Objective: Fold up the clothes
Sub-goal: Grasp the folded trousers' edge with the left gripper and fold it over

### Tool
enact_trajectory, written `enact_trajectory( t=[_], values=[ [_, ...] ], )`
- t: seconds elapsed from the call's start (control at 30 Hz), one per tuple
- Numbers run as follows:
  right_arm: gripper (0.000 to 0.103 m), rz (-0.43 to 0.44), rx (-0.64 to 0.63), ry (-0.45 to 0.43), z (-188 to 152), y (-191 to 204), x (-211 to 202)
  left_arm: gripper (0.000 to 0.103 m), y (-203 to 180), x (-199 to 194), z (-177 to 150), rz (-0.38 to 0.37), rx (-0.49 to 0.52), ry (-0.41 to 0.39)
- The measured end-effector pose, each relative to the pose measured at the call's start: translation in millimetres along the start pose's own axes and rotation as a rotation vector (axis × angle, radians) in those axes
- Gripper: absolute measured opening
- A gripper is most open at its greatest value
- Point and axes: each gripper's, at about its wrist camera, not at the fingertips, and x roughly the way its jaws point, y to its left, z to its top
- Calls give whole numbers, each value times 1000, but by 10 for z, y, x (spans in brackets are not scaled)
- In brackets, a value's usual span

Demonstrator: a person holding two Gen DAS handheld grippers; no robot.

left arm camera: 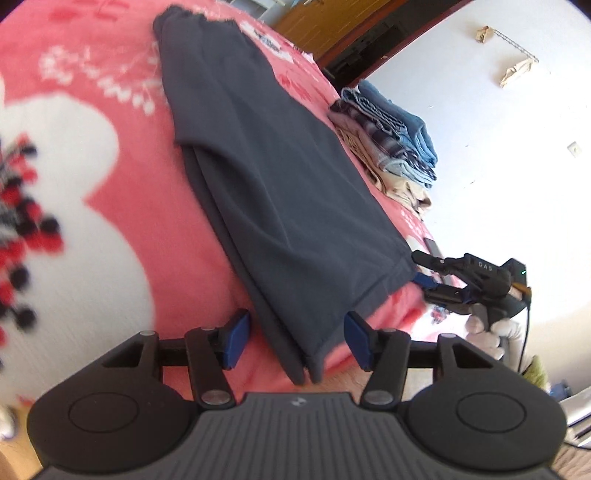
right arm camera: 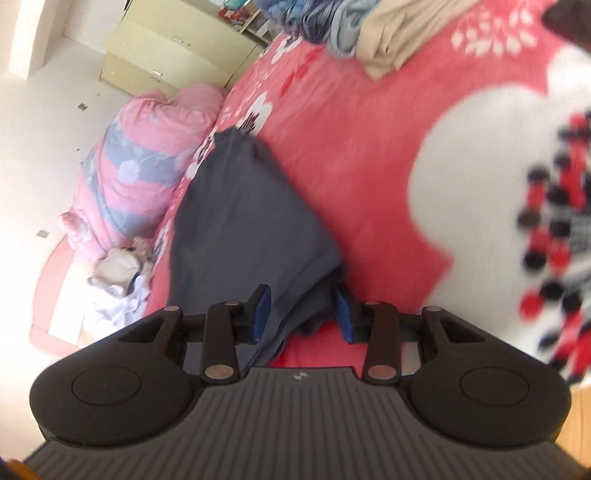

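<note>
A dark grey garment (left arm camera: 280, 177), folded lengthwise, lies stretched out on a pink flowered blanket (left arm camera: 110, 184). My left gripper (left arm camera: 295, 339) is open, its blue pads standing either side of the garment's near corner without pressing it. My right gripper (left arm camera: 424, 275), held by a white-gloved hand (left arm camera: 487, 332), sits at the other corner of the same end. In the right wrist view the garment (right arm camera: 240, 229) bunches up between the parted fingers of the right gripper (right arm camera: 303, 314), which is open around the cloth.
A stack of folded clothes (left arm camera: 391, 136) sits on the blanket beyond the garment, also seen as the stack (right arm camera: 354, 33). A rolled pink quilt (right arm camera: 147, 162) lies at the bed's far end, with pale drawers (right arm camera: 177, 55) behind it. The bed edge runs close below both grippers.
</note>
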Motion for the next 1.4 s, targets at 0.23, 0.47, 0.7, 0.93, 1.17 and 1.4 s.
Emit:
enact_trajectory(
  t=[0.23, 0.47, 0.7, 0.93, 1.17, 1.4],
  values=[
    [28, 39, 44, 0, -74, 37, 109, 26, -45, 237, -60, 3, -38, 41],
    [6, 29, 72, -69, -161, 81, 62, 6, -182, 140, -109, -5, 32, -9],
    [5, 39, 8, -147, -110, 446, -71, 6, -303, -126, -48, -50, 104, -110],
    [5, 51, -122, -198, 64, 955, -29, 6, -325, -410, 168, -53, 143, -229],
    [5, 76, -237, -228, 436, 1514, 326, 6, -167, -589, 718, -24, 151, -345],
    [4, 120, -282, -249, 1071, 1914, 1048, 6, 75, -605, 1467, 35, 145, -431]
  ],
)
